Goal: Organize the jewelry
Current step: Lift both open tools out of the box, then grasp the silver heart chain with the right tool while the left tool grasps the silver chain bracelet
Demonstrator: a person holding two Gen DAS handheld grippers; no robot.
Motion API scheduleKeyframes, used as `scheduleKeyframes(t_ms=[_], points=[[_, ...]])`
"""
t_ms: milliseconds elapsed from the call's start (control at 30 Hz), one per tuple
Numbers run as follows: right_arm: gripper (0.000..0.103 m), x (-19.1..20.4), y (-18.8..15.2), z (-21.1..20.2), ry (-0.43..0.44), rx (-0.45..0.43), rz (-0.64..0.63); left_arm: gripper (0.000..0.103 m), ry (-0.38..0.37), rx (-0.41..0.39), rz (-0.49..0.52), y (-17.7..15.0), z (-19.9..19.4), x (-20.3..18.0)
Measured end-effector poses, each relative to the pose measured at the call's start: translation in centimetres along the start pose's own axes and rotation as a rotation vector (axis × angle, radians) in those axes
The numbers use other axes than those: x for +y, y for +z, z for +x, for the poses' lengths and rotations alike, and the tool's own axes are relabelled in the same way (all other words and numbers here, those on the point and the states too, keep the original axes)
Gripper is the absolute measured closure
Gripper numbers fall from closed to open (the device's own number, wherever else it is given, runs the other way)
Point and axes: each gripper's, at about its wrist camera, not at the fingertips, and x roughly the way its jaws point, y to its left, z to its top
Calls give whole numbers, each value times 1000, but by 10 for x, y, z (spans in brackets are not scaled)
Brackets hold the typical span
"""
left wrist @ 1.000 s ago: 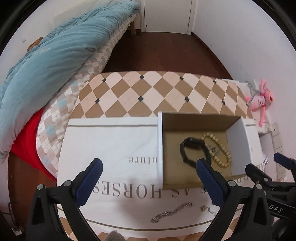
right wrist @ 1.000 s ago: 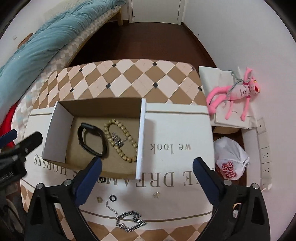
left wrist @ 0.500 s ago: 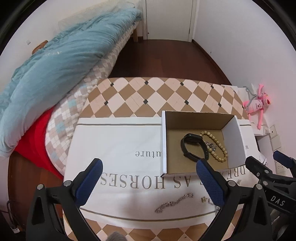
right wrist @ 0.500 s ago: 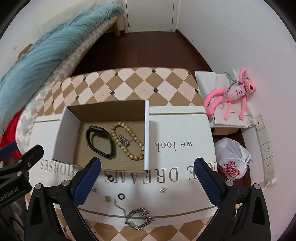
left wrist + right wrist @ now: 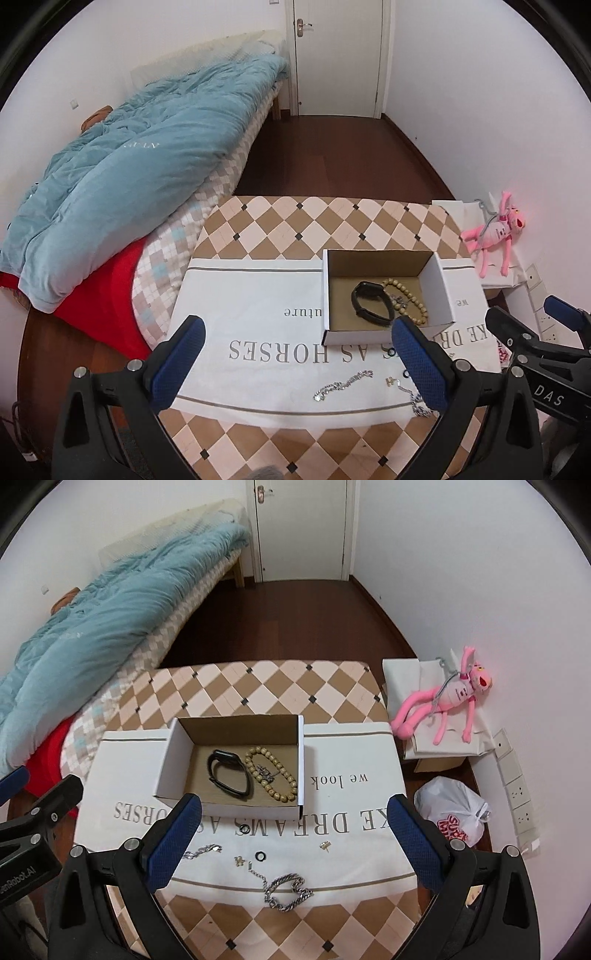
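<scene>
Box (image 5: 236, 760) sits mid-table on the white cloth (image 5: 354, 812), holding a black band (image 5: 229, 775) and bead bracelet (image 5: 271, 775). Left out along the cloth's near edge: heavy chain (image 5: 288, 886), thin chain (image 5: 343, 384), two rings, small studs. Task looks partly done. Left gripper (image 5: 295, 365) and right gripper (image 5: 291, 834) both gape wide, empty, above the table.

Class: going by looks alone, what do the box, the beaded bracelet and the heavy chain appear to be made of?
Box: cardboard, white outside, raw brown inside.
Beaded bracelet: probably wood, matte tan round beads; could be plastic.
Heavy chain: likely metal, shiny silver links catching light.
</scene>
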Motion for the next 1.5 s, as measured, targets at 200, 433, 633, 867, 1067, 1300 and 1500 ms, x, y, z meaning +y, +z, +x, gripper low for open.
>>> scheduleKeyframes(t_ms=[200, 433, 633, 867, 1067, 1300, 1500], points=[[1, -3, -9, -25, 36, -12, 24, 0, -6, -20, -14, -7, -16, 3], [2, -30, -41, 2, 50, 100, 121, 0, 32, 31, -52, -38, 10, 7], [26, -51, -92, 69, 69, 249, 213, 0, 102, 112, -34, -73, 52, 10], [29, -37, -123, 124, -6, 321, 110, 0, 151, 250, -48, -109, 95, 30], [72, -20, -124, 132, -41, 272, 39, 0, 122, 309, -31, -119, 116, 27], [92, -11, -112, 130, -10, 249, 33, 1, 11, 358, -20, -117, 137, 15], [92, -37, -99, 115, 3, 204, 119, 11, -58, 398, 25, -115, 155, 0]])
